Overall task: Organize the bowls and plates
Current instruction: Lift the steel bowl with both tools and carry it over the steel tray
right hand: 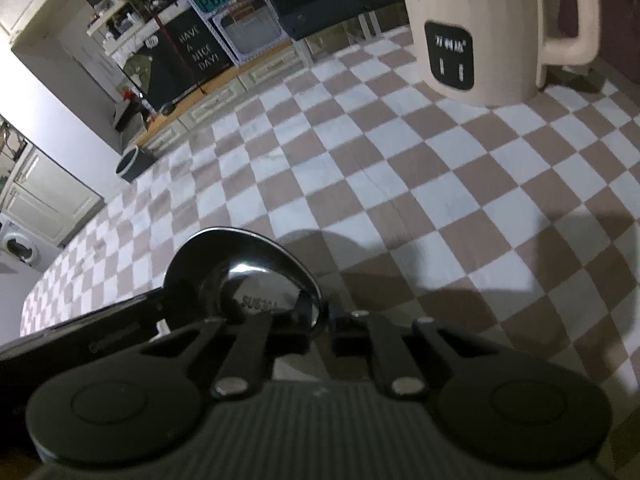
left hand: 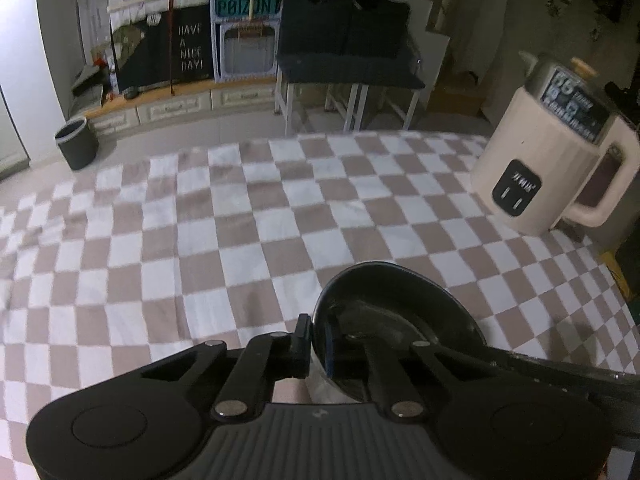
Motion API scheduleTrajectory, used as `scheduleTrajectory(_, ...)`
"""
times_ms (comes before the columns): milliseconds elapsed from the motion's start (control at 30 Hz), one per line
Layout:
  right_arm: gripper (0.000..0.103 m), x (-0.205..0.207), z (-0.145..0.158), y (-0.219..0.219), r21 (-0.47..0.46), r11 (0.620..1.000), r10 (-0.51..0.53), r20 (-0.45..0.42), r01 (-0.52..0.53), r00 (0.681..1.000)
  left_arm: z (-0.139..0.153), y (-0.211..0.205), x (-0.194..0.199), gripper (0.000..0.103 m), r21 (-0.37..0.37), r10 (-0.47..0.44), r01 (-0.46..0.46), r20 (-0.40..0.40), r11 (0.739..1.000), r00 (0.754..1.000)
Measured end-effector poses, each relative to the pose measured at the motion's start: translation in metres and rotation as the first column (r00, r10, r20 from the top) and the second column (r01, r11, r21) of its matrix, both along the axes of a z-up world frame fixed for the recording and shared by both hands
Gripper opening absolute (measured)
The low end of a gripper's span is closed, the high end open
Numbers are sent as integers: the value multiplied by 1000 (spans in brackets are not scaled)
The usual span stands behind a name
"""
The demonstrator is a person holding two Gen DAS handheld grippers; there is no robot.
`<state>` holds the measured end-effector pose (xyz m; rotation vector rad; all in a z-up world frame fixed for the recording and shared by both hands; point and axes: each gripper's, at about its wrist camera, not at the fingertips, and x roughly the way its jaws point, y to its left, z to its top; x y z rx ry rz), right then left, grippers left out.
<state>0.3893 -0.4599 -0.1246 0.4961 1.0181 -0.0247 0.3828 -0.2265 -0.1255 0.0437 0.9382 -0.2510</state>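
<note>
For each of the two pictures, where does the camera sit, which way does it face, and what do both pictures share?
Left wrist: sits on the left tool, facing forward over the checkered cloth toward the shelves; its fingers are shut on a steel bowl.
Right wrist: sits on the right tool, tilted, facing the same way; its fingers are shut on a bowl rim, and the other tool's arm enters from the left.
Shared: the steel bowl, likely one bowl held by both tools, the cream kettle, and the cloth.

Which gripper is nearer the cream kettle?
Right, judging by apparent size. The cream kettle looms large just ahead of the right gripper; from the left gripper it sits smaller, further off to the right. Each gripper clamps a steel bowl.
</note>
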Motion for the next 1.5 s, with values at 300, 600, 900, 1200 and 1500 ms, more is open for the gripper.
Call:
scheduleTrajectory(300, 8, -26, 41, 13, -13, 1000, 24, 124, -22, 992, 45, 24, -36, 7, -13, 13, -12, 94, 1000, 995)
scheduleTrajectory(600, 8, -61, 83, 54, -20, 993, 119, 229, -117, 966, 88, 79, -85, 7, -41, 77, -71, 174, 997, 982)
scheduleTrajectory(900, 8, -88, 97, 110, -40, 969, 244, 277, -243, 929, 110, 143, -136, 7, -32, 145, -142, 214, 989, 966)
scheduleTrajectory(1200, 7, -89, 96, 160, -30, 929, 364, 264, -370, 893, 109, 208, -172, 7, -14, 242, -245, 215, 969, 946)
scheduleTrajectory(1500, 8, -90, 90, 205, -44, 876, 476, 237, -480, 847, 94, 266, -200, 7, -19, 333, -336, 187, 942, 924)
